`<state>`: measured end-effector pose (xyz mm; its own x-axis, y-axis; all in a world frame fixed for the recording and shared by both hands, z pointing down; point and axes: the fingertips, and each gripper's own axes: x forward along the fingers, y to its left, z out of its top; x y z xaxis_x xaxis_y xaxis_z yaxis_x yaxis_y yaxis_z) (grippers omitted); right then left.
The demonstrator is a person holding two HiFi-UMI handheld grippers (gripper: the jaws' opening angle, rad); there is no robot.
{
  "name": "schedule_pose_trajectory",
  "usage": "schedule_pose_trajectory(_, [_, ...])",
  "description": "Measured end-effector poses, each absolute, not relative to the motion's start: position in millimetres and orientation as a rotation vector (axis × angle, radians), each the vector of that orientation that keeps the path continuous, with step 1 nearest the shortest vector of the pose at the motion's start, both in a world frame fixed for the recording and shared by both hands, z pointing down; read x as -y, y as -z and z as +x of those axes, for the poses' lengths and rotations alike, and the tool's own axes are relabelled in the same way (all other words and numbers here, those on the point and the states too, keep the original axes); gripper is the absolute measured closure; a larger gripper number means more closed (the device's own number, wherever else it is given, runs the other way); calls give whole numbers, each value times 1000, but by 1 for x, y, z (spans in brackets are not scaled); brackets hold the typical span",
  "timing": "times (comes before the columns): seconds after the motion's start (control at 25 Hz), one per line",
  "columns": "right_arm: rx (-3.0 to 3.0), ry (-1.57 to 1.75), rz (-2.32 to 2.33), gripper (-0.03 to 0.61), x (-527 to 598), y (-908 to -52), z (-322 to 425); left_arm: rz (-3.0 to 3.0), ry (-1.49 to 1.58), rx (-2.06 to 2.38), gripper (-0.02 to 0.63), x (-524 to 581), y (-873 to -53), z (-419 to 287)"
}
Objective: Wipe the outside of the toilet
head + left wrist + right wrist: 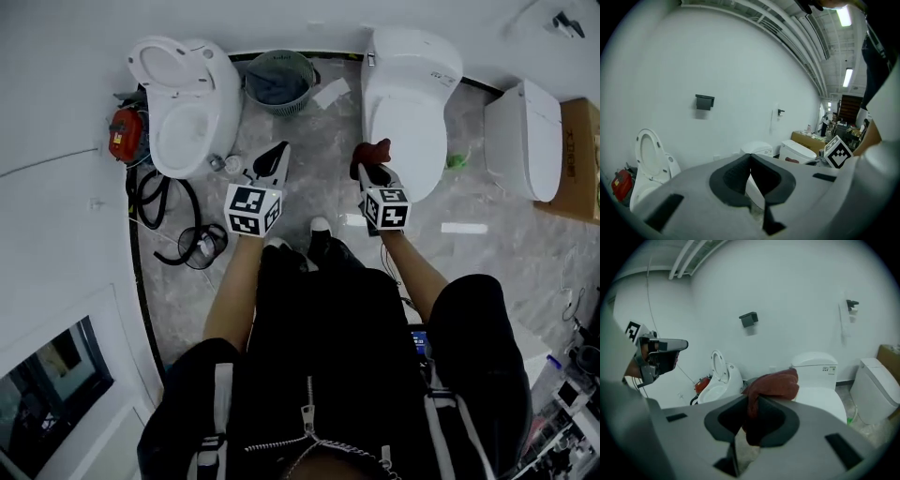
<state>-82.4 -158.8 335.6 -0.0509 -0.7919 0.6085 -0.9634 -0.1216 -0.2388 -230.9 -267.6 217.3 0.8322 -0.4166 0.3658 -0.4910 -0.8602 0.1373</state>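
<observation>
Item 1: toilet [413, 89], white, lid down, upper centre-right of the head view; centre-right in the right gripper view [819, 380].

Item 2: right gripper [373, 171], jaws clamped on a dark red cloth [372, 151], which bunches above the jaw tips [774, 382]. The cloth sits at the toilet's lower left edge in the head view; contact cannot be told.

Item 3: left gripper [273, 161], centre of the head view, over the marbled floor [319, 169]. Its jaws are pressed together with nothing between them.

Item 4: second toilet [184, 103], seat raised, upper left.

Item 5: grey basket [278, 79], upper centre, between the two toilets.

Item 6: third toilet [525, 138], right edge.
</observation>
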Motion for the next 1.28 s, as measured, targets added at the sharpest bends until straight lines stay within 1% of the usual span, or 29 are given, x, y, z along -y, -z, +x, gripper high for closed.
schedule_pose_trajectory(0.28, [1732,-969,2207,509,216,-336,-64,2875,-533,360,615,340,-240,-166])
schedule_pose_trajectory(0.56, [1453,-1063,2462,509,267,-379,-53,2901,-638,-32,615,400,-308,-121])
schedule_pose_trajectory(0.72, [1283,-1129,2587,509,291,-410,-50,2892,-682,-241,615,423,-341,-107])
schedule_pose_trajectory(0.92, [1114,-1210,2682,509,319,-478,-35,2855,-678,-346,615,451,-396,-93])
schedule_pose_trajectory(1.12, [962,-1330,2690,509,336,-581,-16,2839,-692,-449,615,465,-466,-83])
schedule_pose_trajectory(1.28, [885,-1355,2665,509,341,-662,3,2838,-697,-495,615,472,-521,-80])
